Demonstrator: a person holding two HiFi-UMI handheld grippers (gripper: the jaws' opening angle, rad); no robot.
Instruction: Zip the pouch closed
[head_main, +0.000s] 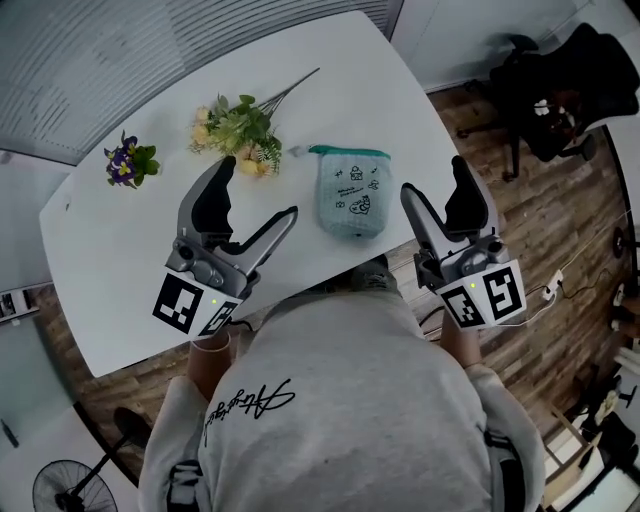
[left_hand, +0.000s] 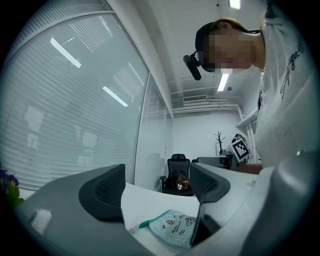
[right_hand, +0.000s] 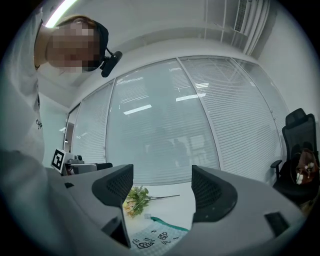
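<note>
Head view: pale checked pouch (head_main: 352, 194), green-edged, lies flat.

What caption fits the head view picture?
Left gripper and right gripper, both open, flank a teal pouch on the white table.

White, round-cornered tabletop (head_main: 120, 255) in front of me, set on a wood-plank floor (head_main: 530, 230). Along its far side runs a glazed wall hung with slatted blinds (left_hand: 75, 100), whose panes reflect the ceiling strip lights (left_hand: 223, 81). A black office chair (head_main: 560, 90) stands off the tabletop's right end. A black pedestal fan (head_main: 65, 487) stands low at my left. The walls and ceiling are white.
</note>
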